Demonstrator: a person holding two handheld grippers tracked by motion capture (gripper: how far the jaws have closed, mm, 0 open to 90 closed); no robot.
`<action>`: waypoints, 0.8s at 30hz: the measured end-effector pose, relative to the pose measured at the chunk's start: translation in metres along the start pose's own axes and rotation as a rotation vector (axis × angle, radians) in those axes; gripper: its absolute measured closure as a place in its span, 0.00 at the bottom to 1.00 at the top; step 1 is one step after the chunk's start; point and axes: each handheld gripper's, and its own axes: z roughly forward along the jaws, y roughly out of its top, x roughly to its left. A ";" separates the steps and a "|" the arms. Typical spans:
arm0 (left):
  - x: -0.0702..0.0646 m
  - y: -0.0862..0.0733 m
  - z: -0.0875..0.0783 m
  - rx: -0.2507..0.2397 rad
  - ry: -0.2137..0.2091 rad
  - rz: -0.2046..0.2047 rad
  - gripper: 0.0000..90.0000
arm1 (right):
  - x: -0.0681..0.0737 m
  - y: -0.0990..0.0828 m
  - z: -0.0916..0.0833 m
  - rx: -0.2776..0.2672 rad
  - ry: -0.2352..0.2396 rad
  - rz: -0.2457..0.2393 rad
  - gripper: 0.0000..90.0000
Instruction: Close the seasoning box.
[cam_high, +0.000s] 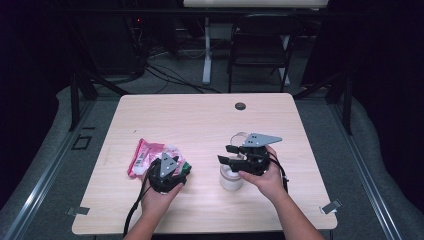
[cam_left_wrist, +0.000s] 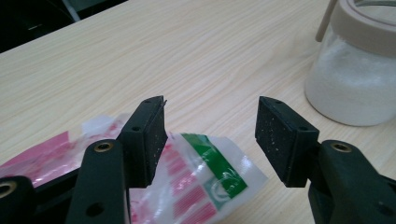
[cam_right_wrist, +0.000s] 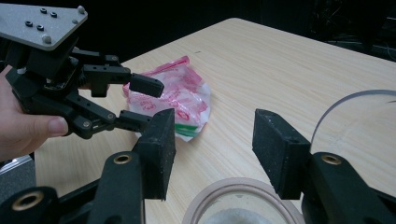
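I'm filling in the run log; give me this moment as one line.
left gripper: open, over red, white and green plastic packet | right gripper: open, above open jar of white powder | table: light wood

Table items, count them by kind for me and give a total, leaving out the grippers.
Red and white plastic packets: 2 (a second one with a green patch)
Jar of white powder: 1
Total: 3
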 end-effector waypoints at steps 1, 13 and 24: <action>-0.001 0.000 0.000 0.001 -0.002 0.010 0.48 | 0.000 0.000 0.000 0.001 0.000 0.000 0.54; -0.011 0.001 0.005 0.018 -0.029 0.038 0.48 | 0.000 0.001 -0.002 -0.003 -0.004 0.001 0.54; -0.017 0.001 0.008 0.029 -0.056 0.052 0.49 | -0.003 0.008 -0.014 -0.026 -0.022 0.001 0.53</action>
